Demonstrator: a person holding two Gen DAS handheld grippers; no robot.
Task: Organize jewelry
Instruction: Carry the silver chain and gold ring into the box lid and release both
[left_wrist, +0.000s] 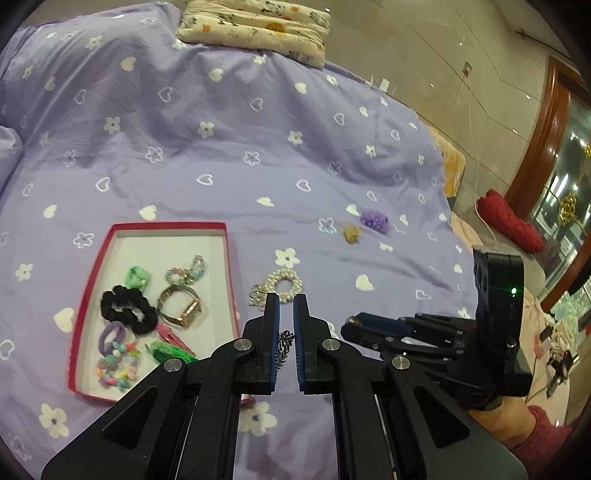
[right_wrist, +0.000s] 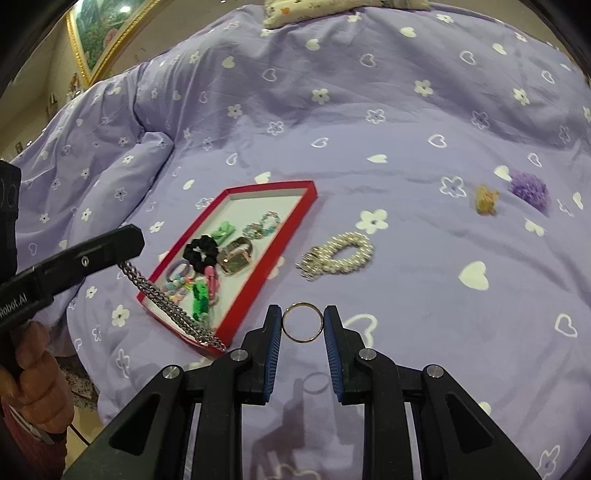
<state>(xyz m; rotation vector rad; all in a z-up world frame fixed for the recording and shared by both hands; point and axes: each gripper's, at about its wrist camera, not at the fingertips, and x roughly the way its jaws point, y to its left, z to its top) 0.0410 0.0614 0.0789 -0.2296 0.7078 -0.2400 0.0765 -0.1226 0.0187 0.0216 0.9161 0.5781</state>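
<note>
Two hand-held claws above a bed spread with a lilac quilt (left_wrist: 229, 155) printed with white hearts and flowers. Landmark: the red-rimmed tray (left_wrist: 110, 230), lying flat on the quilt.

Left claw (left_wrist: 286, 301): clenched on a silver chain (right_wrist: 173, 306). In the left wrist view only a short dark length of chain shows in the narrow gap between the blue pads. In the right wrist view the chain hangs from the claw's tip and trails down across the tray's near corner; whether it touches the tray cannot be told.

Right claw (right_wrist: 302, 312): grasping a thin metal ring (right_wrist: 302, 322), held upright between the two pads, off the quilt, just beside the tray's near right corner. The ring's shadow falls on the quilt beneath.

Inside the tray: a black scrunchie (left_wrist: 123, 306), a square-faced wristwatch (left_wrist: 183, 308), a green bow (left_wrist: 137, 277), a pastel bead bracelet (left_wrist: 186, 271), a purple hair tie with coloured beads (left_wrist: 118, 354), a pink clip (left_wrist: 171, 334) and a green clip (left_wrist: 170, 352), all crowded toward its near end.

Outside the tray, to its right: a pearl bracelet (left_wrist: 279, 284) just beside the rim; farther right, well apart from the tray, a small tan ornament (left_wrist: 351, 233) and a purple ruffled hair tie (left_wrist: 375, 218) close to each other.

Beyond the tray, at the far edge of the bed: a cream floral pillow (left_wrist: 258, 29).
</note>
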